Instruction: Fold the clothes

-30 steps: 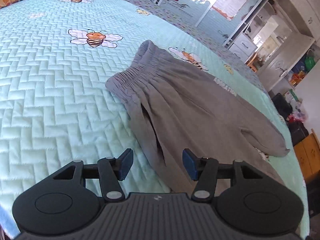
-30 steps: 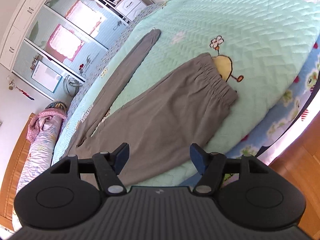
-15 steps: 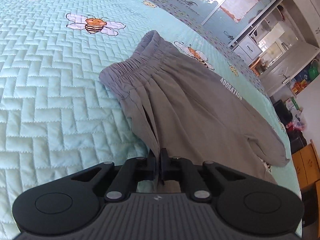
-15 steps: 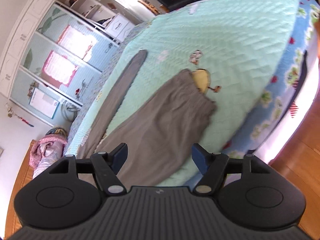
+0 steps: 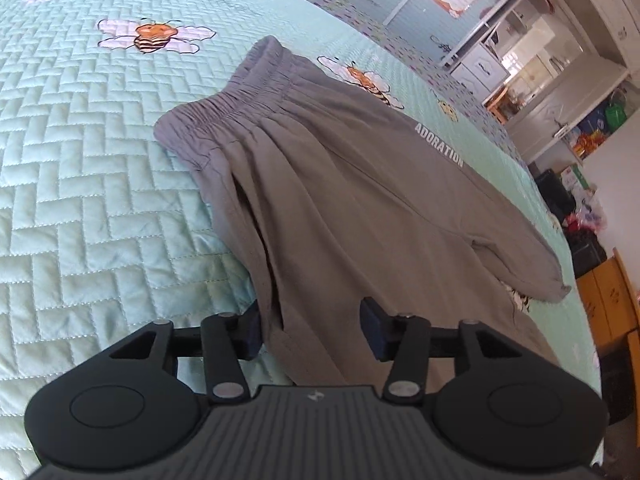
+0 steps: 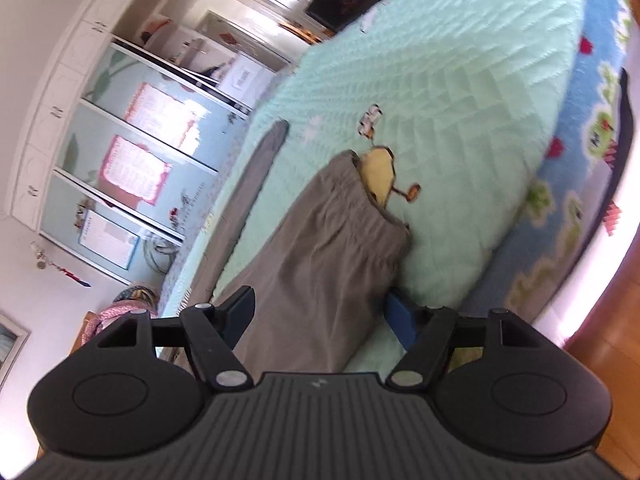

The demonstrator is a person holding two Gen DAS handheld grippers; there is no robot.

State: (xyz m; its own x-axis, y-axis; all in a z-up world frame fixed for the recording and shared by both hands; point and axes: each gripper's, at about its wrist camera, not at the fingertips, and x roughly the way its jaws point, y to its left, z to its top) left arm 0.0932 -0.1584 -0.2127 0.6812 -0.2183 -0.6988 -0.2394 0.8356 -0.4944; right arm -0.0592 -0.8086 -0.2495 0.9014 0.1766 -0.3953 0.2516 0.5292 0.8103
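Left gripper (image 5: pixel 311 330) — jaws spread, fabric between them ungripped. Right gripper (image 6: pixel 320 314) — likewise spread, holding nothing. The grey elastic-waisted trousers (image 5: pixel 340 200) lie flat near the edge of the mint quilted bedspread (image 5: pixel 80 200), waistband bunched.

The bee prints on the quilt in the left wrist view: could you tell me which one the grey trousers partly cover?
The bee just beyond the trousers, its lower part under the fabric.
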